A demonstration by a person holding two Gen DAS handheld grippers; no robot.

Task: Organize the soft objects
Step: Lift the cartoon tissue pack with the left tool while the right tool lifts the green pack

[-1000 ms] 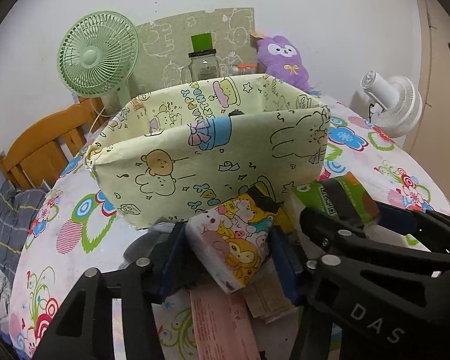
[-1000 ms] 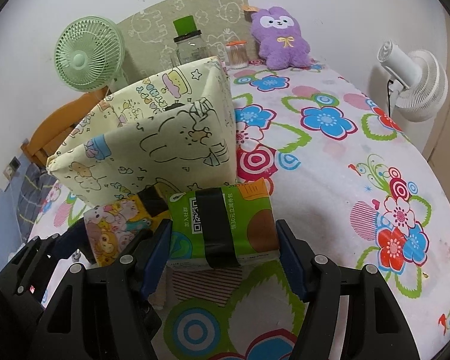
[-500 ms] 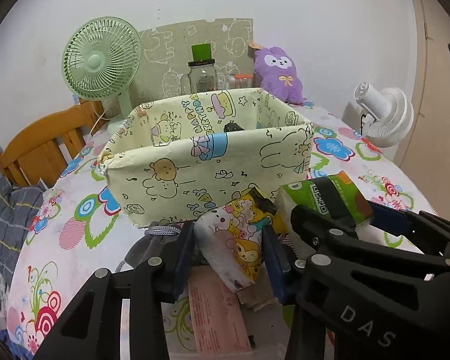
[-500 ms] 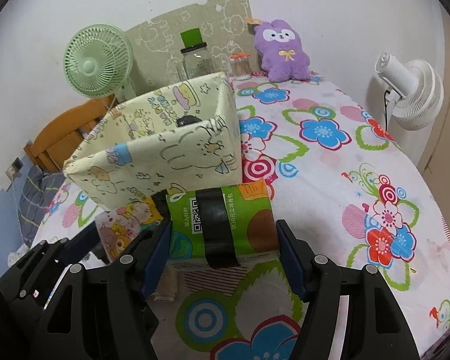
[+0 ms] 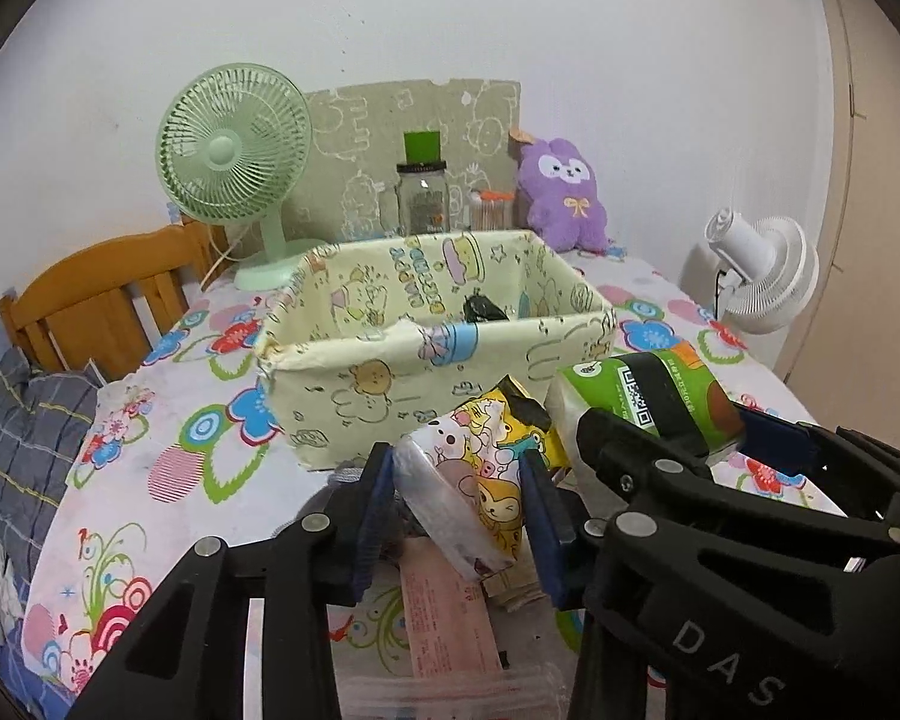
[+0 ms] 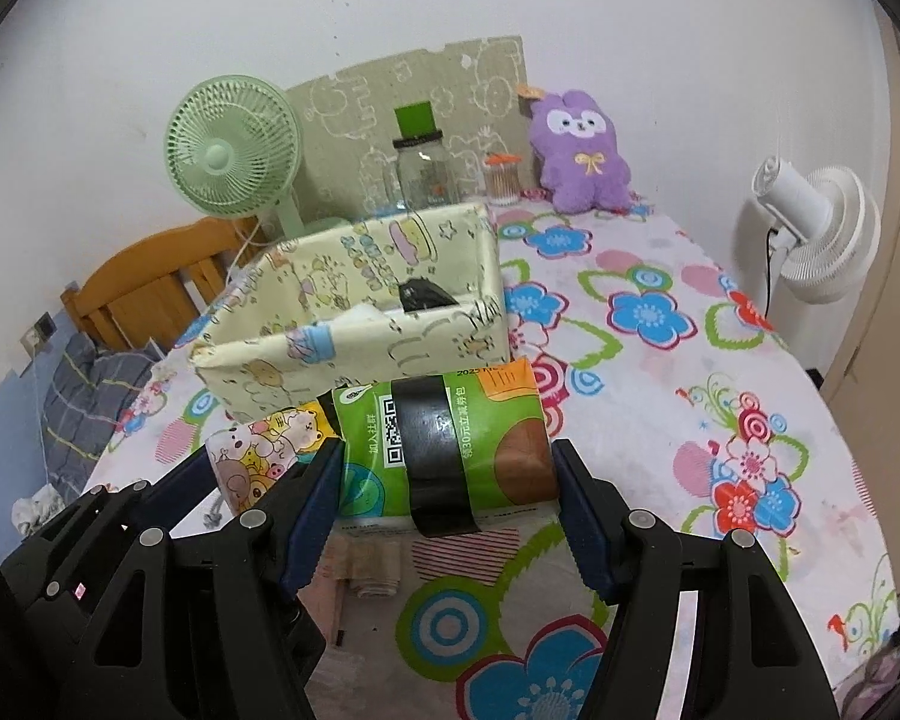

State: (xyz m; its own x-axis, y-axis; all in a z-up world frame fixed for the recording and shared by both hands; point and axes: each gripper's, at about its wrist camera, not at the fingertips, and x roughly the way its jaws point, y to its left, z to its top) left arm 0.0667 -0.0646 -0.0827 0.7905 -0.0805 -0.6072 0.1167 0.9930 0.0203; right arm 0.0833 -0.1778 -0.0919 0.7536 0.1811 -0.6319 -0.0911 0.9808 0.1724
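I've lifted both packs higher: left gripper (image 5: 453, 480) clamps the cartoon pack (image 5: 480, 480), right gripper (image 6: 447, 480) the green pack (image 6: 444, 450), now nearing the box (image 5: 426, 360) rim for dropping.

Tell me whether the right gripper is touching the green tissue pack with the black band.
Touching. The right wrist view shows the right gripper with both blue pads pressed against the ends of the green tissue pack, held above the table.
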